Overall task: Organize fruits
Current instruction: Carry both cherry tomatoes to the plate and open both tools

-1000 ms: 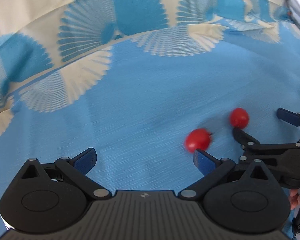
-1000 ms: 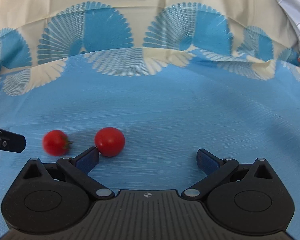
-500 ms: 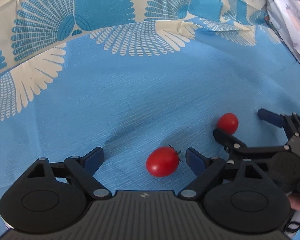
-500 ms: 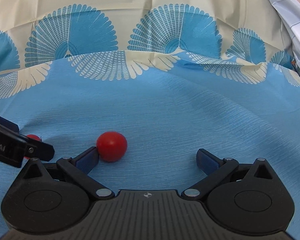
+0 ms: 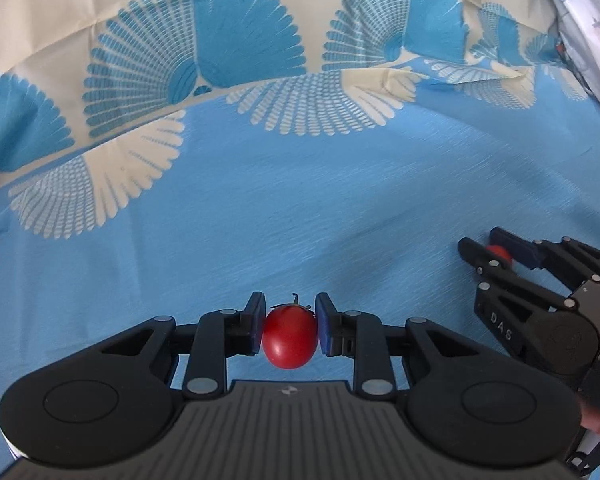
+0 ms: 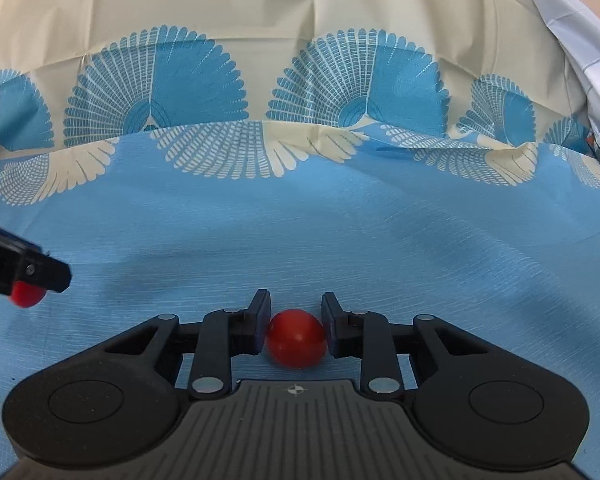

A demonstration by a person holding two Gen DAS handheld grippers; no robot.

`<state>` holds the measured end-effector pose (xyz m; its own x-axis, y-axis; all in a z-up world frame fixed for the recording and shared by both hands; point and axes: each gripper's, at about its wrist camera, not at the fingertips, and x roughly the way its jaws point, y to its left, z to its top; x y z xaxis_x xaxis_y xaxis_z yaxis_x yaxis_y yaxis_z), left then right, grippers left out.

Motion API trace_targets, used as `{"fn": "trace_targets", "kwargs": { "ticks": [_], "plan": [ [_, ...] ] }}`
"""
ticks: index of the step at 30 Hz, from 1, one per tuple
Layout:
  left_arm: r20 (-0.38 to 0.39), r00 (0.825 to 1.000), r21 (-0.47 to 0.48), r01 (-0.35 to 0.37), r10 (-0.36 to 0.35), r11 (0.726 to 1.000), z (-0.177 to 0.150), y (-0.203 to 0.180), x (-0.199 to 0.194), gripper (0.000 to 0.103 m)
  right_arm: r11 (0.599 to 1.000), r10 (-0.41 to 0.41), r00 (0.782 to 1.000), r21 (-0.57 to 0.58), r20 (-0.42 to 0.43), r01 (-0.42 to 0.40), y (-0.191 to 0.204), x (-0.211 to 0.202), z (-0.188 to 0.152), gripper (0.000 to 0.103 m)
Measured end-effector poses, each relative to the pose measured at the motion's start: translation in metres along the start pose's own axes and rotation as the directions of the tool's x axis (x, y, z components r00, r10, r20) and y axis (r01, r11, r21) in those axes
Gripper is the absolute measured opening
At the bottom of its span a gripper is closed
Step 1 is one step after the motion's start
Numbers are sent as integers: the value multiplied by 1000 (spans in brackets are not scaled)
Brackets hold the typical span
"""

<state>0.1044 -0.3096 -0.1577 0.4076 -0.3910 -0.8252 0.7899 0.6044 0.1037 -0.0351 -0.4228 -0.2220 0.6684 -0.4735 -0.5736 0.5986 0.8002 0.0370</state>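
Both claws have just closed since the earlier frames, each onto a tomato that lay loose on the cloth half a second ago.

Seen from the left wrist, the left claw (image 5: 289,330) pinches the stemmed tomato (image 5: 289,342) between its blue pads (image 5: 257,330), the green stalk pointing away from the camera. It sits over the near part of the worktop, which is covered by a blue cloth (image 5: 300,216). Towards the far edge the cloth carries fan-shaped motifs in cream and darker blue, then turns plain cream where it folds upward. At the right side the right claw (image 5: 496,250) shows from outside, pressed on the round tomato (image 5: 499,251), of which only a red sliver is visible. Part of a hand (image 5: 598,424) holding that tool shows at the lower right. A pale patterned fabric (image 5: 588,20) fills the far right corner.

From the right wrist, the right claw (image 6: 296,334) grips the round tomato (image 6: 297,342), which rests against the cloth (image 6: 340,240). This view shows that tomato whole. At the left edge a finger of the left claw (image 6: 24,276) juts in, with the stemmed tomato (image 6: 26,294) peeking out beneath it.
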Motion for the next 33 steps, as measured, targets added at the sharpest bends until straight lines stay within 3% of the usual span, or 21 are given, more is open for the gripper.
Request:
{"fn": "trace_targets", "kwargs": {
  "ticks": [4,5,8,10,11,13,14,15,21,27,33],
  "plan": [
    [-39,999,-21,-21,20,1000,-13,4,11,30,999,-48,999,-13,-18,48,1,-4,-7,54],
    [-46,999,-24,-26,24,999,-16,5,15,30,999,-48,998,-2,-27,48,-2,-7,-8,54],
    [-22,999,-32,-28,28,999,-22,7,16,35,999,-45,998,-2,-33,45,-3,-11,-13,54],
    [-15,998,-27,-55,54,998,-23,7,15,50,998,-62,997,-9,-36,61,1,-12,-14,53],
    [-10,998,-33,-58,58,998,-25,8,16,52,997,-71,997,-7,-42,71,2,-14,-15,53],
    [-14,999,-62,-33,32,998,-26,14,16,48,996,-89,995,-10,-53,89,7,-17,-16,50],
    [-17,1000,-75,-21,19,997,-25,15,15,42,996,-84,995,-16,-55,83,9,-17,-16,36],
    [-21,1000,-79,-16,14,997,-24,14,13,31,997,-71,996,-25,-56,70,13,-17,-15,31],
    [-1,999,-78,-34,34,996,-23,7,-19,31,997,-81,997,10,11,81,9,-23,-10,30],
    [-64,985,-77,-164,159,983,-26,10,-70,31,986,-166,986,30,22,165,2,-29,-13,31],
    [-66,978,-105,-202,196,974,-49,23,-139,31,990,-144,987,12,72,143,17,-88,-5,31]
  ]
}}
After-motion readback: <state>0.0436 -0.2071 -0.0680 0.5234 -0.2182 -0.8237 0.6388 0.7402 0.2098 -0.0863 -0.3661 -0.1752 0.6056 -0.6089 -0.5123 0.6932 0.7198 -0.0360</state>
